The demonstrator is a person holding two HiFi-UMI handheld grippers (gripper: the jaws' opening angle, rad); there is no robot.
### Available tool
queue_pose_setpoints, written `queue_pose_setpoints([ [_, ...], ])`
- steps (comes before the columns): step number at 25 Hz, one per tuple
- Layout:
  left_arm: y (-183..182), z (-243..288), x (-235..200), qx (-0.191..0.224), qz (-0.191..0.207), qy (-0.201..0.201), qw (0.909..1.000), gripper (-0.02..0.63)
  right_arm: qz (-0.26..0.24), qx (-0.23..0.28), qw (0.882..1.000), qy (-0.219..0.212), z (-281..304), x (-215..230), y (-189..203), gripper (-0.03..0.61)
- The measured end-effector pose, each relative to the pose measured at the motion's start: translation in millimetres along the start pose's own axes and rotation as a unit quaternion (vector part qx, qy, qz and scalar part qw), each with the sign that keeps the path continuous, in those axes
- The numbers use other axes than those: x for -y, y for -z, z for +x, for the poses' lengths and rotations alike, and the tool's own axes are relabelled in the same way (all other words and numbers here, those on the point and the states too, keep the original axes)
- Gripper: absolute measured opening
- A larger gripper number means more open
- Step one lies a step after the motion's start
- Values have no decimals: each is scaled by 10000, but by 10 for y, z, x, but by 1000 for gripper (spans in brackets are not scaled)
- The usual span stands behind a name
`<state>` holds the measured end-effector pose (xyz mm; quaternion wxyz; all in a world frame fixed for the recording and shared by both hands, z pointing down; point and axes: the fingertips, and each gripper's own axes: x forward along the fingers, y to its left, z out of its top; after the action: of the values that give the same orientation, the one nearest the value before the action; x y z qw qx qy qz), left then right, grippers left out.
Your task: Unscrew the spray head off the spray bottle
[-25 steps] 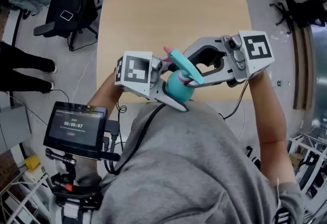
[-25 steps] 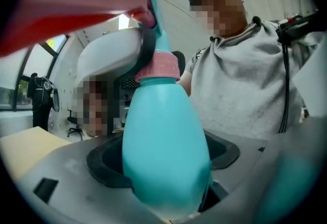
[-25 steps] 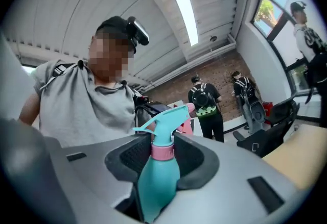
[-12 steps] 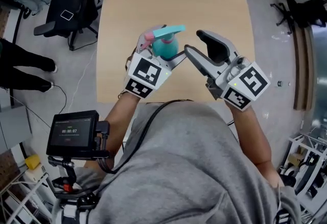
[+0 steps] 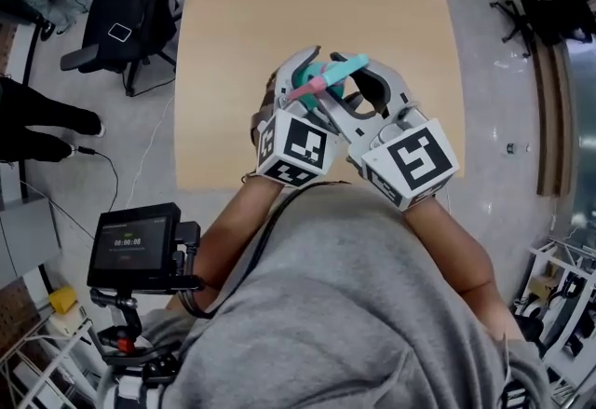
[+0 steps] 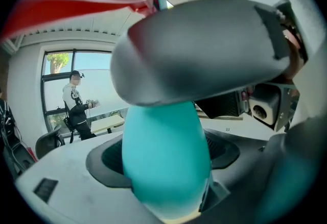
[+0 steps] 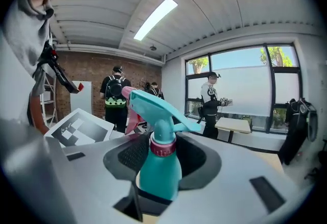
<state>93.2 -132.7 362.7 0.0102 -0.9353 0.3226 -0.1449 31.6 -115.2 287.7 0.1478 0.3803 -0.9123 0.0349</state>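
Observation:
Both grippers are raised above the wooden table [image 5: 242, 16]. Between them is the spray bottle [image 5: 340, 72], teal with a pink trigger [image 5: 312, 88]. My left gripper [image 5: 303, 74] is shut on its teal body [image 6: 166, 156], which fills the left gripper view. My right gripper [image 5: 358, 83] has come in from the right, and its jaws are closing with the bottle [image 7: 158, 172] between them. In the right gripper view a dark gap still shows beside the body. The pink collar [image 7: 162, 147] and teal spray head [image 7: 153, 108] stand just above those jaws.
A black office chair [image 5: 121, 16] stands left of the table, and a person's legs [image 5: 37, 128] are at the far left. A small monitor on a stand [image 5: 140, 244] sits at lower left. People [image 7: 116, 95] stand by the far wall and window.
The right gripper gripped the spray head a second ago, then let go and drew back to the right. Now it is back around the bottle, and both grippers have turned.

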Motion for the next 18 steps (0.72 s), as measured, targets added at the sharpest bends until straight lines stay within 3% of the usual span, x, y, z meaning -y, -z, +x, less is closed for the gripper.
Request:
queue_pose_setpoints([
  [3, 2, -91, 143, 203, -134, 777, 9967, 399, 125, 89, 9989, -448, -54, -77, 0, 156],
  [5, -32, -229, 307, 363, -341, 1673, 9846, 399, 207, 127, 9944, -1029, -123, -200, -9, 142],
  [6, -75, -310, 403, 458, -438, 2171, 9741, 399, 235, 168, 9899, -1385, -174, -258, -38, 137],
  [9, -264, -617, 700, 730, -556, 3630, 9272, 397, 125, 572, 9667, -2491, -360, -418, -266, 133],
  [11, -368, -898, 891, 831, -573, 4567, 8839, 397, 75, 732, 9433, -3238, -500, -536, -381, 133],
  [13, -457, -1185, 1027, 940, -587, 5315, 8398, 399, 289, 760, 9127, -4005, -628, -640, -440, 133],
  [14, -494, -1287, 1064, 986, -604, 5555, 8235, 399, 431, 786, 8973, -4322, -670, -674, -465, 133],
  [15, -521, -1341, 1078, 1013, -624, 5679, 8144, 397, 562, 829, 8848, -4550, -690, -687, -489, 133],
  [16, -538, -1344, 1073, 1026, -629, 5697, 8130, 399, 678, 882, 8768, -4679, -691, -675, -512, 133],
  [18, -529, -1256, 1038, 1001, -531, 5541, 8247, 399, 902, 981, 8715, -4720, -669, -588, -551, 133],
])
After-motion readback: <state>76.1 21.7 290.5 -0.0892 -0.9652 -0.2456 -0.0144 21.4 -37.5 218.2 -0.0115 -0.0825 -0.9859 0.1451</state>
